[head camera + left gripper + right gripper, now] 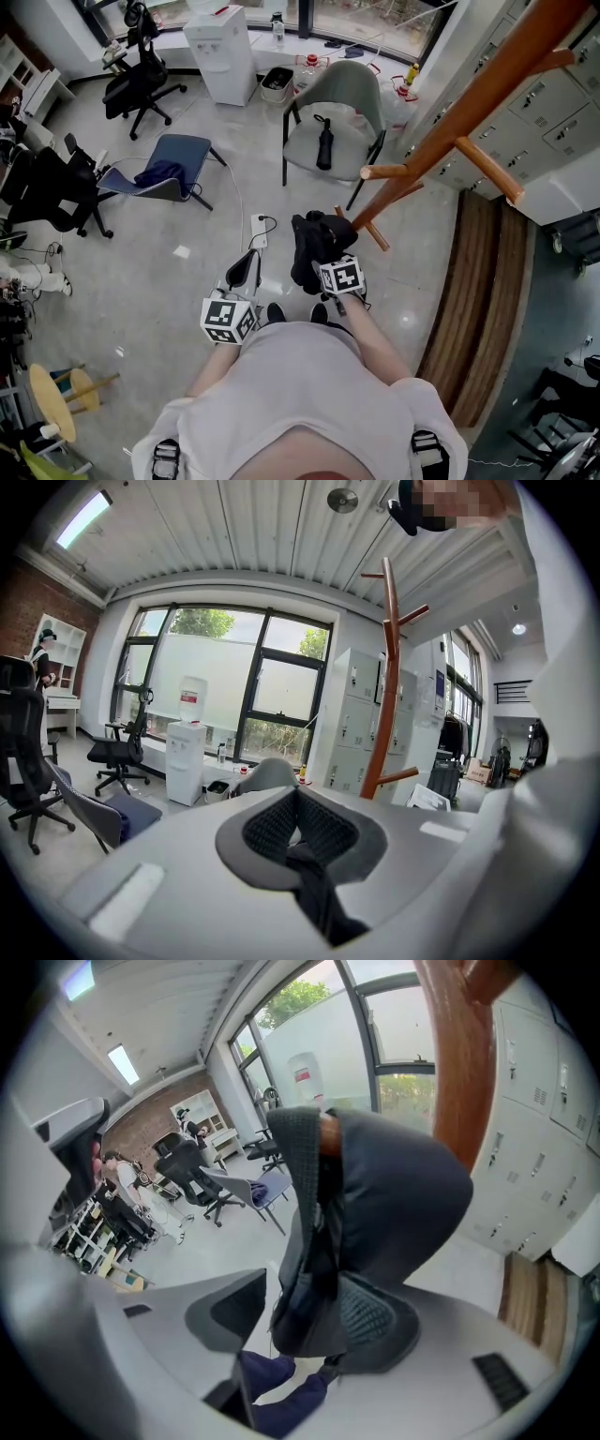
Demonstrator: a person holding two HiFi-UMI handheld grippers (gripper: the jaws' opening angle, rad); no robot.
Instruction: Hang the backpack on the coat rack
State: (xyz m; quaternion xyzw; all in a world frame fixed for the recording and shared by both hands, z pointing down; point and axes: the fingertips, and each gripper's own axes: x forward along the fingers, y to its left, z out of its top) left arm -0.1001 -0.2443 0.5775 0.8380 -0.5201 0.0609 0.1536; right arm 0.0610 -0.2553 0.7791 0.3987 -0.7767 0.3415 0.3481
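Observation:
The brown wooden coat rack [441,131] leans across the head view from the upper right. The black backpack [314,246] hangs from one of its low pegs [349,223]. My right gripper [328,267] is right below the bag, its marker cube just behind. In the right gripper view the backpack [384,1204] drapes off the peg in front of the pole [459,1063], and its lower edge hangs between the parted jaws of the right gripper [305,1312]. My left gripper [246,267] is to the left, away from the bag. In its own view the left gripper [298,832] is shut on nothing and faces the rack [387,677].
A grey chair [333,108] with a folded black umbrella [323,142] stands behind the rack. A blue-seated chair [173,164] is on the left, a white water dispenser [220,52] at the back, grey lockers [553,103] on the right. A power strip [258,230] lies on the floor.

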